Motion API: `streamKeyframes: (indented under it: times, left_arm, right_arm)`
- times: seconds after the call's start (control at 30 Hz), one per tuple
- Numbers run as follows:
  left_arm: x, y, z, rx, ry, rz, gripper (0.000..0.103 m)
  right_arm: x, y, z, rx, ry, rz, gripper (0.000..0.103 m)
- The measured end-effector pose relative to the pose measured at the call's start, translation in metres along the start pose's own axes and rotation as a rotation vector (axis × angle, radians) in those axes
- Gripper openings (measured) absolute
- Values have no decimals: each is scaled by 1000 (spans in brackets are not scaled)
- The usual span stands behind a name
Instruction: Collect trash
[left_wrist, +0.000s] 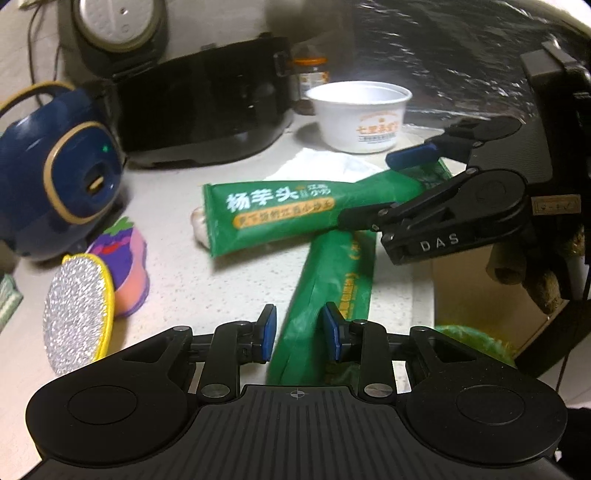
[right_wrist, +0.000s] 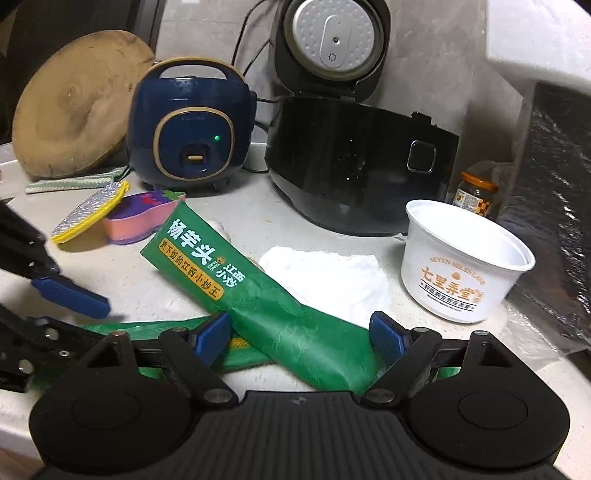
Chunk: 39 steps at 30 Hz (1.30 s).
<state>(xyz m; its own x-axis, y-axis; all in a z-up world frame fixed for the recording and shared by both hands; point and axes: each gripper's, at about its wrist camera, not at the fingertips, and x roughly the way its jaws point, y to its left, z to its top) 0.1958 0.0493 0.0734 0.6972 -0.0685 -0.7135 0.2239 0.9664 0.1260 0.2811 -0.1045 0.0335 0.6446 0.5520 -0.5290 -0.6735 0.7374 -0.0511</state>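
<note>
A pale speckled counter (right_wrist: 122, 291) carries a clutter of kitchen things along its back edge: a blue rice cooker (right_wrist: 192, 129), a black cooker with its lid up (right_wrist: 354, 162), a round wooden board (right_wrist: 77, 107) leaning toward the back left corner, and a small jar (right_wrist: 476, 192) tucked in at the right. Nearer the front edge lies the trash: two green paper sleeves crossed over one another, a crumpled white tissue (right_wrist: 332, 273) just behind them, and a white paper cup (right_wrist: 461, 266) standing upright further right. The upper green sleeve (right_wrist: 266, 299) (the one with printed lettering) runs from the scrubbing sponges (right_wrist: 129, 218) at the left down toward the front edge, and its near end sits between the fingers of the right gripper (right_wrist: 301, 332), whose jaws stand wide with the pads clear of the paper on both sides. The lower green sleeve (left_wrist: 332, 291) passes beneath it, its long axis pointing almost straight away from the left gripper (left_wrist: 299, 330); that gripper's jaws are partly open and straddle the sleeve's near end, the right pad seeming to brush the paper, though I cannot tell whether it presses. Each hand is thus lined up on its own sleeve, and closing looks like all that remains for a grasp.
</note>
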Motion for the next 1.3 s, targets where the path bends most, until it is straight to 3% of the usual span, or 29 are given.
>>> streamKeyframes:
  times: [0.07, 0.13, 0.23, 0.47, 0.6, 0.67, 0.77, 0.83, 0.87, 0.97, 1.07, 1.2, 1.3]
  left_arm:
    - [-1, 4, 0, -24, 0, -29, 30]
    - [-3, 5, 1, -30, -13, -62, 30]
    - [-4, -3, 3, 1, -14, -84, 31]
    - [2, -26, 5, 71, 13, -33, 31]
    - [5, -32, 5, 98, 25, -12, 32]
    - [5, -31, 4, 94, 30, -8, 32]
    - [6, -27, 4, 84, 37, -5, 36]
    - [6, -20, 4, 65, 46, -12, 37]
    - [6, -15, 4, 51, 50, -8, 37]
    - [7, -4, 0, 35, 36, 22, 38]
    - [5, -3, -6, 54, 15, 1, 37]
    - [3, -5, -7, 64, 14, 0, 37]
    - [3, -2, -7, 44, 16, -10, 37]
  right_arm:
    - [4, -3, 4, 23, 16, 31, 48]
    - [1, -5, 7, 57, 21, 67, 27]
    - [-13, -10, 11, 116, -3, 99, 11]
    - [-61, -24, 13, 198, -69, 101, 7]
    - [-57, -26, 10, 221, -21, 79, 7]
    - [-45, -29, 6, 267, 36, 76, 8]
    - [-36, -23, -2, 238, 18, 77, 20]
    - [-34, -18, -5, 222, 4, 72, 53]
    - [-34, -17, -6, 217, -6, 72, 59]
    - [-31, -15, -5, 216, 4, 65, 61]
    - [-21, -19, -5, 260, 44, 64, 62]
    - [-12, -16, -10, 278, 62, 30, 85]
    - [-10, -16, -15, 286, 63, 31, 88]
